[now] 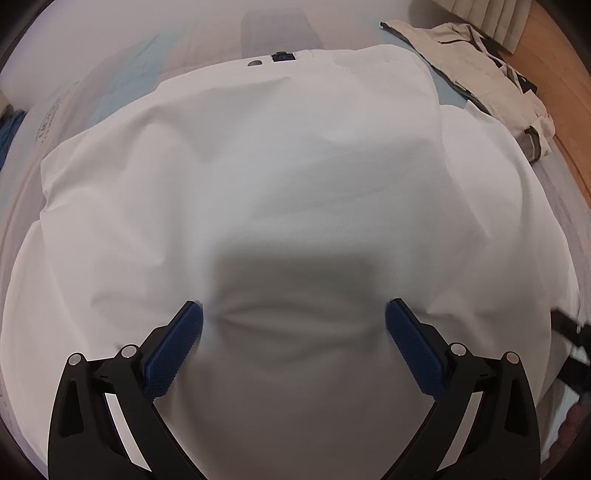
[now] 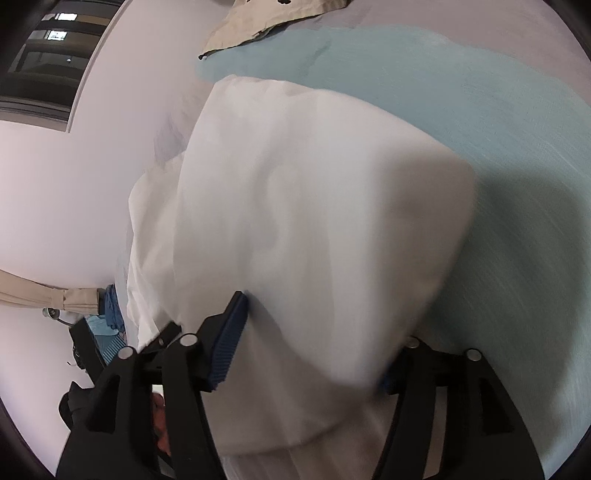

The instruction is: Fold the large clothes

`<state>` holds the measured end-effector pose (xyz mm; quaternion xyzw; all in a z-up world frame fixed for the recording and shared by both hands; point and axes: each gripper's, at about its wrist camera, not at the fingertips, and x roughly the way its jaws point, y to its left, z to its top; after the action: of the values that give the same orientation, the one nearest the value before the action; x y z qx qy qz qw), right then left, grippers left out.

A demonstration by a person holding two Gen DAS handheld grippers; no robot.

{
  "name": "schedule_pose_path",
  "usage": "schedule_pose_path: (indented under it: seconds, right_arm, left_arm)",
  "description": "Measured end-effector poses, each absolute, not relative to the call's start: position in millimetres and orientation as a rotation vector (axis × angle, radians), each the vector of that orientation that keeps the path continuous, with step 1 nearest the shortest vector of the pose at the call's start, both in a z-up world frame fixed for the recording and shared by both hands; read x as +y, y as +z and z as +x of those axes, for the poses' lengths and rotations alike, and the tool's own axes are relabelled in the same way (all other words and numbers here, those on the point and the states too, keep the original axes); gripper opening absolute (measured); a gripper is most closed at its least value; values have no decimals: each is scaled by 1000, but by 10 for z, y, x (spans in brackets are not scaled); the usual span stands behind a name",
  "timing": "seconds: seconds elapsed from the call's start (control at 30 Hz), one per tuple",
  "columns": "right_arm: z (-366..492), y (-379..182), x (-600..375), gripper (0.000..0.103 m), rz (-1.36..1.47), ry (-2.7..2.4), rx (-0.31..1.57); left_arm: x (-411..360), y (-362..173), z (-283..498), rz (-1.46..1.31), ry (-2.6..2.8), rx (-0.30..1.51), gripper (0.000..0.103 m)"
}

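The left gripper is hovering with its jaws spread wide, its blue pads pressing down on either side of a small ridge in the white garment; nothing is clamped between them. The garment is lying spread across a pale blue and white sheet, filling most of the left wrist view. At the garment's far edge a dark tag and a round button are showing. Beyond the garment's far right corner, a beige garment is lying crumpled on the sheet, near a strip of wood floor.

The right gripper is reaching into a thick fold of the white garment, cloth lying between its jaws. One blue pad is touching the cloth; the other is almost hidden under it, so I cannot tell whether the jaws are clamping. This view is blurred. The sheet is showing beyond the fold, and the beige garment is lying past the fold's far end.
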<state>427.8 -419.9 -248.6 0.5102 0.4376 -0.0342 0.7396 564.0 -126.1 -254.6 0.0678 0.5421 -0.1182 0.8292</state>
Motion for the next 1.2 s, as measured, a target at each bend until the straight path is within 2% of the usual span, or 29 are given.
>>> schedule_pose_path:
  seconds: [0.03, 0.07, 0.1, 0.13, 0.17, 0.23, 0.37, 0.7, 0.83, 0.97, 1.2]
  right_arm:
    - [4299, -2514, -4209, 59, 1139, -76, 960]
    - [4301, -2539, -4228, 54, 1164, -78, 961]
    - [4297, -2551, -4240, 47, 1181, -69, 962]
    - [4275, -2568, -4265, 32, 1202, -54, 961]
    - [4255, -2580, -4281, 24, 1234, -43, 955]
    - [4266, -2521, -4268, 16, 1230, -31, 955]
    - [4295, -2414, -4254, 15, 1214, -58, 974]
    - [4598, -1756, -3820, 15, 764, -128, 997]
    - [4698, -1523, -3614, 11, 638, -92, 989]
    - [4804, -1318, -3422, 9, 566, -42, 977]
    - [4892, -1080, -3117, 8, 483, 8, 973]
  left_arm:
    - [-1264, -2547, 5641, 146, -252, 1150, 97]
    - [-1264, -2558, 5638, 150, -254, 1151, 97]
    - [-1262, -2578, 5630, 152, -255, 1151, 97]
    - [-1262, -2568, 5649, 153, -254, 1152, 97]
    - [-1260, -2571, 5649, 154, -253, 1153, 97]
    - [-1263, -2573, 5651, 153, -252, 1153, 97]
    - [-1264, -2596, 5659, 156, -250, 1156, 98]
    - [-1267, -2669, 5687, 173, -246, 1158, 98]
    - [-1258, -2636, 5673, 182, -247, 1145, 98]
    - [-1214, -2512, 5586, 174, -236, 1135, 89]
    - [-983, -2256, 5352, 198, -227, 1084, 90]
